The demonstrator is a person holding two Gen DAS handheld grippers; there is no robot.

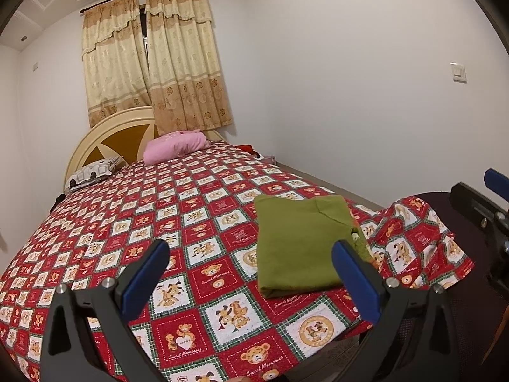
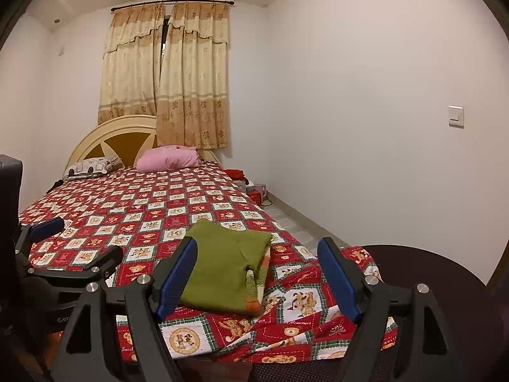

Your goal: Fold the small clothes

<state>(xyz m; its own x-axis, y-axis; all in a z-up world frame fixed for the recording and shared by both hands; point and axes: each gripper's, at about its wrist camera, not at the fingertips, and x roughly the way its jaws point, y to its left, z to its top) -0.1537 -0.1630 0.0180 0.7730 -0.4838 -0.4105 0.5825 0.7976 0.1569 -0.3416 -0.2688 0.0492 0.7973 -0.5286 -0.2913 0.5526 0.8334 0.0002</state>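
The green cloth [image 1: 299, 248] lies on the bed [image 1: 178, 210], near its foot corner, already folded into a flat packet with an orange trim showing at one edge. In the left wrist view it sits at the lower right of the centre, so it is to the right of the left tongs [image 1: 251, 273] and a little ahead; the right finger overlaps its near right corner in the picture, but I cannot tell if it touches. In the right wrist view the cloth [image 2: 222, 270] is in the lower centre, between the fingers of the right tongs [image 2: 257, 277] but shifted toward the left finger – almost straight ahead and just below. Both tongs are spread wide and hold nothing. The long axis of the packet runs away from the cameras, toward the head of the bed, and its short near edge faces the tongs. I judge that the right hand is the nearer and better placed one, because the cloth is in line with it, while the left hand must come across to the right. The left tongs appear also at the left edge of the right view [image 2: 76, 242]. The next fold – if one is still needed – probably starts from this near edge.
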